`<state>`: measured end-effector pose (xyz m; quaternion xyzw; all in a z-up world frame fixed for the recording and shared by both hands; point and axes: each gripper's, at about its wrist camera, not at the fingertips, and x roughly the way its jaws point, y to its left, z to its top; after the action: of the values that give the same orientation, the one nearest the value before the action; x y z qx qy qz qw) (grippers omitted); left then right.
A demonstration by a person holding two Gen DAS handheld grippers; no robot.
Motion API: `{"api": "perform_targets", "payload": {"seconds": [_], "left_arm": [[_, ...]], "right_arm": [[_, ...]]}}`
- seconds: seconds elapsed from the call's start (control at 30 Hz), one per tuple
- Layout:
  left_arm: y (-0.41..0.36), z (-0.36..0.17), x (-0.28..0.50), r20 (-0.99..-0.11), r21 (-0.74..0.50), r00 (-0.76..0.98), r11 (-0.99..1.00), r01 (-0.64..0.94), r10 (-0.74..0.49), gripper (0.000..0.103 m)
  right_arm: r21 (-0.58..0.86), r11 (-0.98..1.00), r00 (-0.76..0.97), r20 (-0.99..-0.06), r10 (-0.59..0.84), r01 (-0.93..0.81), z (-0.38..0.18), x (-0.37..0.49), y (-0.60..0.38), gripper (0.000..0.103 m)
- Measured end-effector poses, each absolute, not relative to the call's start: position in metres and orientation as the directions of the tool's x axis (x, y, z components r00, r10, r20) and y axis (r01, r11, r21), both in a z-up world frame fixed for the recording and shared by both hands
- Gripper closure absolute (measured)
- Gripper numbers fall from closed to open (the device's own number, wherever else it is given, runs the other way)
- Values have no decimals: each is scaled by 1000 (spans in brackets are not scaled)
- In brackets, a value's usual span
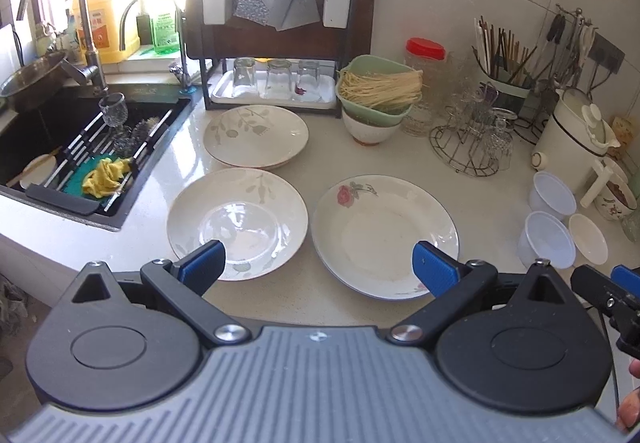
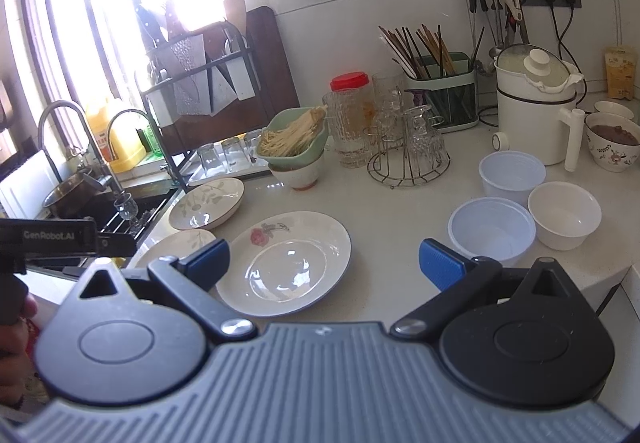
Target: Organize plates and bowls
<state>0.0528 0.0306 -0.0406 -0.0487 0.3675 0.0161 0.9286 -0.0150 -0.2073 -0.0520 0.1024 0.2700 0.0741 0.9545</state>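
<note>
Three plates lie on the white counter. A leaf-pattern plate [image 1: 256, 135] lies at the back, a second leaf-pattern plate [image 1: 237, 222] in front of it, and a rose-pattern plate [image 1: 384, 231] to the right. My left gripper [image 1: 319, 267] hovers open above the near edges of the two front plates, holding nothing. In the right wrist view, the rose plate [image 2: 285, 263] lies just ahead of my open right gripper [image 2: 325, 261]. Two plastic bowls [image 2: 491, 230] [image 2: 512, 173] and a white bowl [image 2: 565, 215] stand to its right.
A sink [image 1: 60, 147] with a rack, cloth and glass lies at left. Behind the plates stand a dish rack [image 1: 276, 43] with upturned glasses, stacked bowls with noodles [image 1: 376, 99], a wire glass holder [image 1: 472, 139], a chopstick caddy [image 2: 440, 91] and a white kettle [image 2: 536, 111].
</note>
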Motion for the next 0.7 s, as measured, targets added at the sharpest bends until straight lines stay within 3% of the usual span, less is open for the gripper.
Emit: {"api": "perform_targets", "payload": {"seconds": [0.7], "left_arm": [[17, -5, 58, -743, -75, 667, 983, -170, 59, 2]], "right_arm": [[266, 950, 771, -566, 293, -166, -23, 13, -226, 0]]}}
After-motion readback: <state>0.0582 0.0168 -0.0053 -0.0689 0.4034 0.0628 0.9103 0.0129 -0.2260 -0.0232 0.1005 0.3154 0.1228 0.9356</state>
